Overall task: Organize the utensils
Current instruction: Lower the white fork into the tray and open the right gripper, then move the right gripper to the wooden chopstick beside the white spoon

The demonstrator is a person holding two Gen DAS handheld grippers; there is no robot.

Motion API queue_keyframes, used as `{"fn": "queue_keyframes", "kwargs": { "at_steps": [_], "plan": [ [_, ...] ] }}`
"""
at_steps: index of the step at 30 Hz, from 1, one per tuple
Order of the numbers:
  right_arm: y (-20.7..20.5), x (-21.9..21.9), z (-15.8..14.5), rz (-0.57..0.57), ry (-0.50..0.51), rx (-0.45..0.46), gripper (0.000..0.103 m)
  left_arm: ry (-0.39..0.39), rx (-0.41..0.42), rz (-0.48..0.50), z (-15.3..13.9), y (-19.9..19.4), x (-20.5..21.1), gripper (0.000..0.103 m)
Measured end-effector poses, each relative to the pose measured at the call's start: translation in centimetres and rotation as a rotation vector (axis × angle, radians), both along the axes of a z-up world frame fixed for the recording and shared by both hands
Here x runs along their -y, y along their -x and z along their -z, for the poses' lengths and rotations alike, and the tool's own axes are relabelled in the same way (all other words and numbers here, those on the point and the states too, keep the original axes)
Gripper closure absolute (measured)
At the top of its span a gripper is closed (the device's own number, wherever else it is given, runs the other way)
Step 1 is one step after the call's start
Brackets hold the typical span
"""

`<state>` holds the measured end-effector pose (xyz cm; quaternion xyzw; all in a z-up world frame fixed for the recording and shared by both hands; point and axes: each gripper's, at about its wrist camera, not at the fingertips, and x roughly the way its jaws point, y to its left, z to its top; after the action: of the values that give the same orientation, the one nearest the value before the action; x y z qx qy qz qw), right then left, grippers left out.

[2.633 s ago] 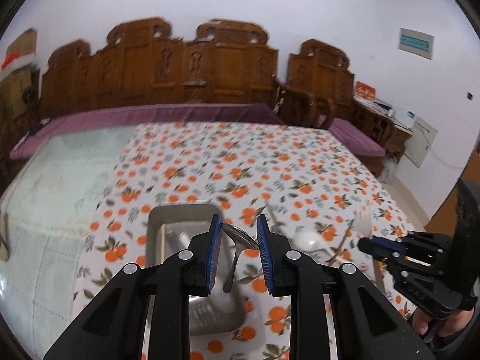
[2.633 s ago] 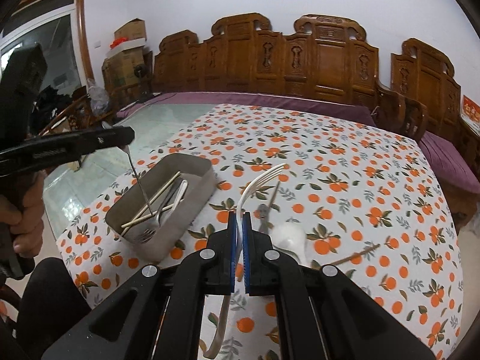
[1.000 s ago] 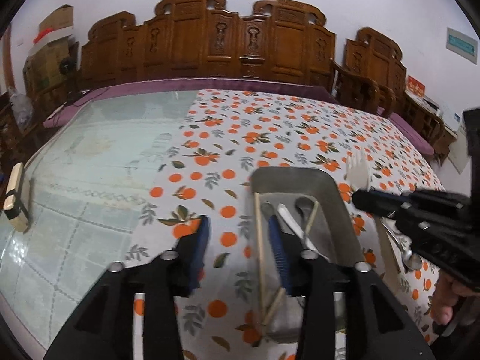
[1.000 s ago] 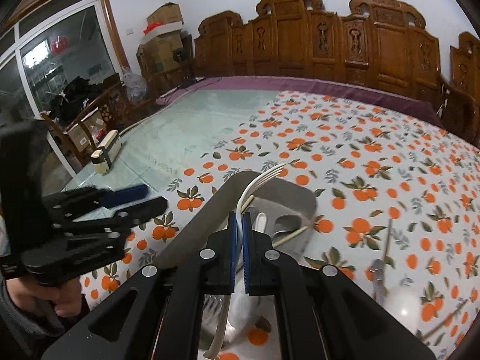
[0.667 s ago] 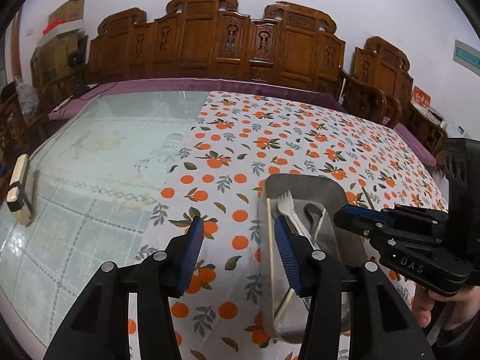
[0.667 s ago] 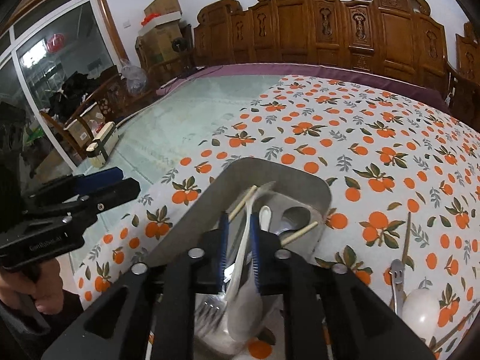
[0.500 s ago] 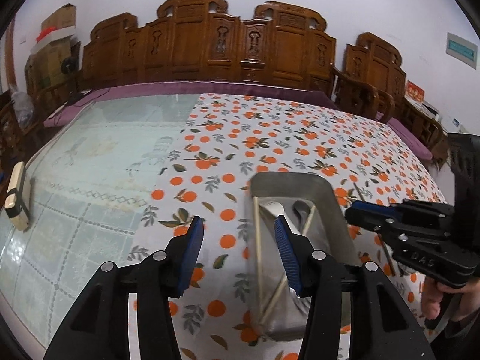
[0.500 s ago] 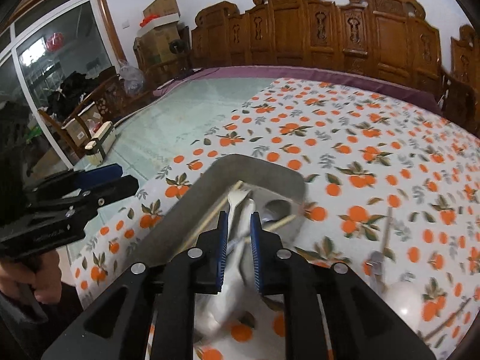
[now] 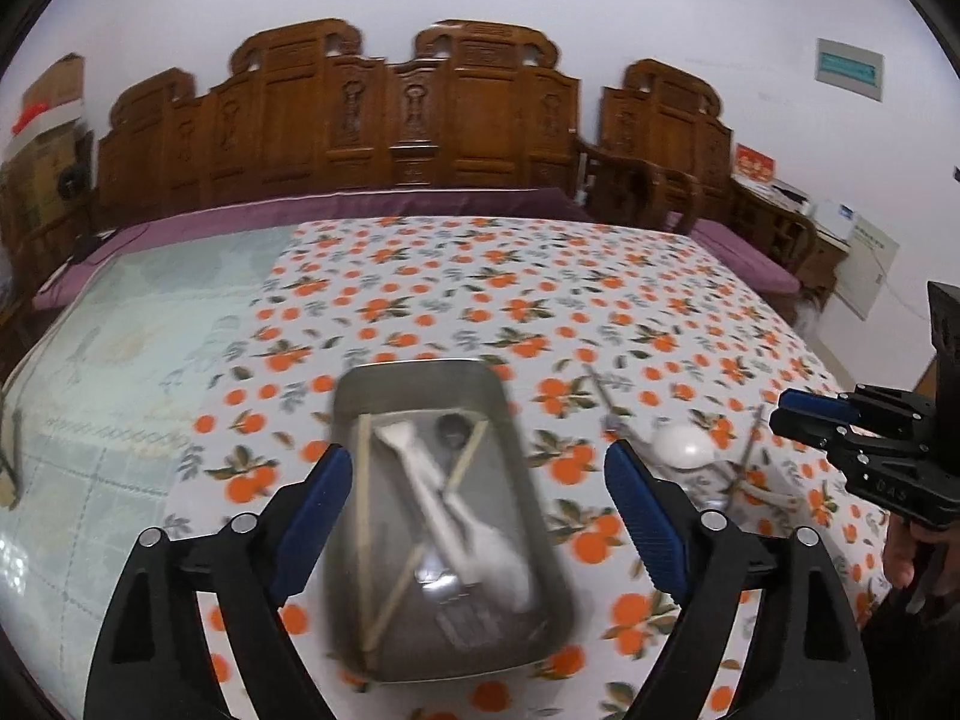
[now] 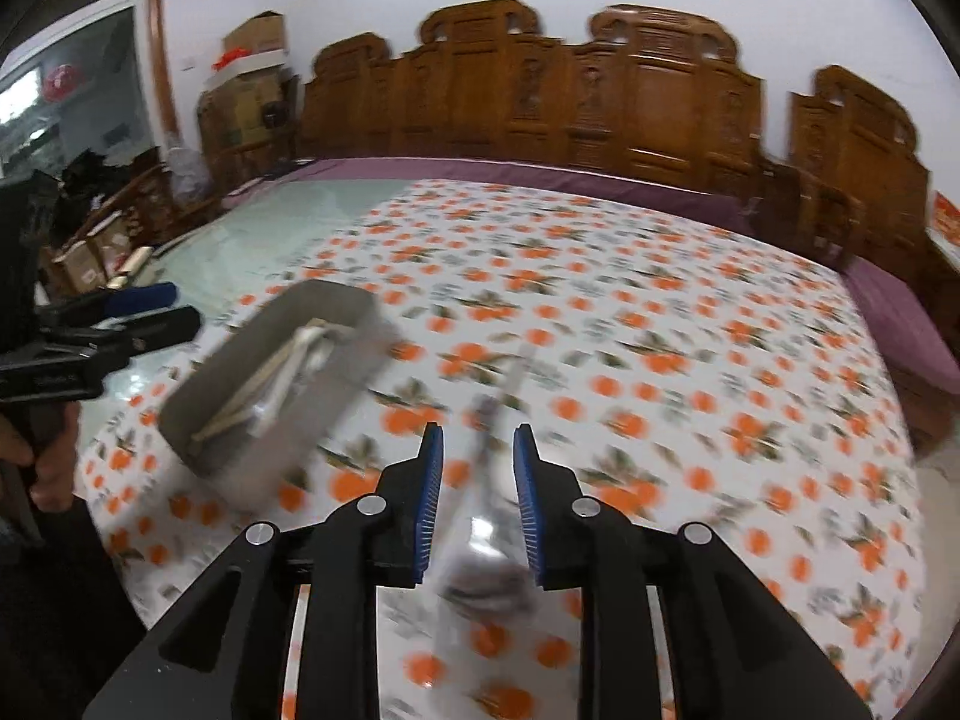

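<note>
Left hand-held gripper [image 9: 474, 498]: jaws wide and opening; blue pads stand either side of the tray, clear of its walls; nothing gripped
Right hand-held gripper [image 10: 477, 480]: jaws part-way apart and opening; a blurred spoon on the cloth shows through the gap, pads not pressing on it; nothing gripped
Tray [image 9: 516, 468]: grey metal, rectangular, rounded corners; on the near left part of the cloth, long side running near to far
Tray contents: two chopsticks [image 9: 363, 516], one along the left wall, one crossing slantwise; white fork [image 9: 420, 474] lying lengthwise, head at the far end; metal fork [image 9: 462, 618] with tines at the near end; metal spoon bowl [image 9: 451, 427] near the far wall
Loose utensils: right of the tray on the cloth; white spoon [image 9: 684, 447]; thin metal piece [image 9: 603, 393] just beyond it, kind unclear; brown stick [image 9: 750, 444] to its right; all blurred
Tabletop [image 9: 90, 360]: pale green glass on the left; orange-print cloth [image 9: 540, 288] over the right and middle
Person: hand [image 10: 48, 468] at the left edge of the right wrist view, holding the left tool's grip
Far side: carved wooden bench [image 9: 408, 114] with purple cushion against a white wall
</note>
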<state>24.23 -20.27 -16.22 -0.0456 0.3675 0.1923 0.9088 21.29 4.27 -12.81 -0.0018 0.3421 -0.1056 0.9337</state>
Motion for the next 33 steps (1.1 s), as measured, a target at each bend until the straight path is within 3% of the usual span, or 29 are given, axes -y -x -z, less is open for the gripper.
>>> {"fn": "queue_keyframes", "kwargs": {
  "at_steps": [5,11,19,25,33],
  "plan": [
    [0.4,4.2,1.9,0.082,0.008,-0.032,0.068,-0.009,0.000,0.048,0.4,0.1,3.1,0.018],
    [0.1,5.4,4.6,0.146,-0.045,-0.093,0.057,-0.041,-0.017,0.096,1.5,0.6,5.8,0.018],
    [-3.0,5.7,7.4,0.240,-0.095,-0.172,0.057,-0.070,-0.026,0.135,2.4,0.9,7.7,0.018],
    [-5.0,5.6,9.2,0.314,-0.032,-0.211,0.057,-0.071,-0.031,0.139,2.6,0.9,7.9,0.018],
    [-4.3,5.4,9.5,0.323,0.086,-0.215,0.061,-0.081,-0.030,0.157,2.8,1.0,8.5,0.018]
  ]
}}
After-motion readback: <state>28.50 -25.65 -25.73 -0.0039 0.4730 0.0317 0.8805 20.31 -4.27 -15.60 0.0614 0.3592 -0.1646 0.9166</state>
